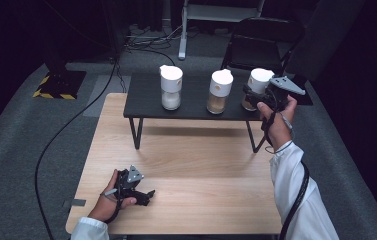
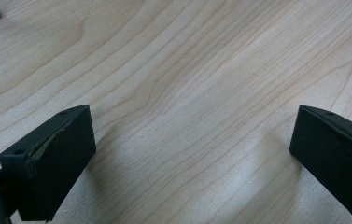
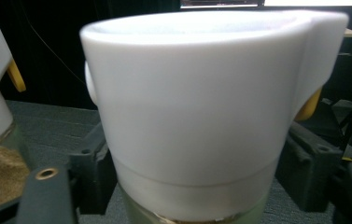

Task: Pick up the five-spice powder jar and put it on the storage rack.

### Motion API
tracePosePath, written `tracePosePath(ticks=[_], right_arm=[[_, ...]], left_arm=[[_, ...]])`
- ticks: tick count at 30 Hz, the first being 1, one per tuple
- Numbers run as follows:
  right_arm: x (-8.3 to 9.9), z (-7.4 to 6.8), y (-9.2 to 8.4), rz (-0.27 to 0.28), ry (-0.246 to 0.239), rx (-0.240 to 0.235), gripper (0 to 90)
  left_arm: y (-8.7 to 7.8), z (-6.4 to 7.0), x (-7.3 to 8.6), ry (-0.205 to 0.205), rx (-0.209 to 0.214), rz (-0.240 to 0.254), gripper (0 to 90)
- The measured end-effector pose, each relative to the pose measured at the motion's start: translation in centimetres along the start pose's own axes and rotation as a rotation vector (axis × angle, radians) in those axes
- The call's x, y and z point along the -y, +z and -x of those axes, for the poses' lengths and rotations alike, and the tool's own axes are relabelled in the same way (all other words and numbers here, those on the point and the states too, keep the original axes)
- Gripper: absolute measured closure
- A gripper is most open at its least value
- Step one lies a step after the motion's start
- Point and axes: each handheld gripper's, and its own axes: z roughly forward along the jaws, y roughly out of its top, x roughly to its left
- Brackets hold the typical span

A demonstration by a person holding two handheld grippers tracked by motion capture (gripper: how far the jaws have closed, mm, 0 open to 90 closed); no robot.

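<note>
Straddling the right-hand white-capped glass jar [image 3: 197, 107] with the right gripper [image 1: 255, 98], at the upper right of the high view: jaws parted to either side of the white cap, with a sliver of gap visible at the lower right of the right gripper view, so released rather than clamped, though with the jar between them. Probably approached level from the side because of the cap, too broad and smooth for a grip from above. Resting low on the pale wooden table [image 1: 201, 175] with the left gripper [image 1: 143, 195], at the lower left of the high view: jaws wide apart, nothing between them but bare wood grain, seemingly parked clear of the work in hand. Farther out, along the low black metal-legged shelf [image 1: 193, 100] at the table's far edge, a spaced row with room for a jaw on each side: beside the straddled jar, a middle jar of brown grains [image 1: 220, 91], then a left jar of white powder [image 1: 171, 87], all upright and apart. Beyond the shelf, at the top of the frame, a black folding chair [image 1: 261, 45] on grey carpet. By count: three jars, two grippers, one shelf, one table, one chair.
</note>
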Motion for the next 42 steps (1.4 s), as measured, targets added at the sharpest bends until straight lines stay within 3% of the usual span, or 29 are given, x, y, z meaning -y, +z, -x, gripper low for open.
tracePosePath(ticks=[16, 26, 38, 42], right_arm=[[0.3, 0.4, 0.5, -0.025, -0.007, 0.003, 14.5], [0.4, 0.1, 0.8, -0.035, -0.03, 0.012, 3.6], [0.6, -0.5, -0.1, -0.024, -0.09, 0.008, 1.6], [0.4, -0.7, -0.4, -0.045, -0.087, 0.024, 1.6]], left_arm=[[0.0, 0.0, 0.0, 0.0, 0.0, 0.0, 0.0], [0.0, 0.0, 0.0, 0.001, 0.001, 0.001, 0.0], [0.0, 0.0, 0.0, 0.001, 0.001, 0.0, 0.0], [0.0, 0.0, 0.0, 0.001, 0.001, 0.0, 0.0]])
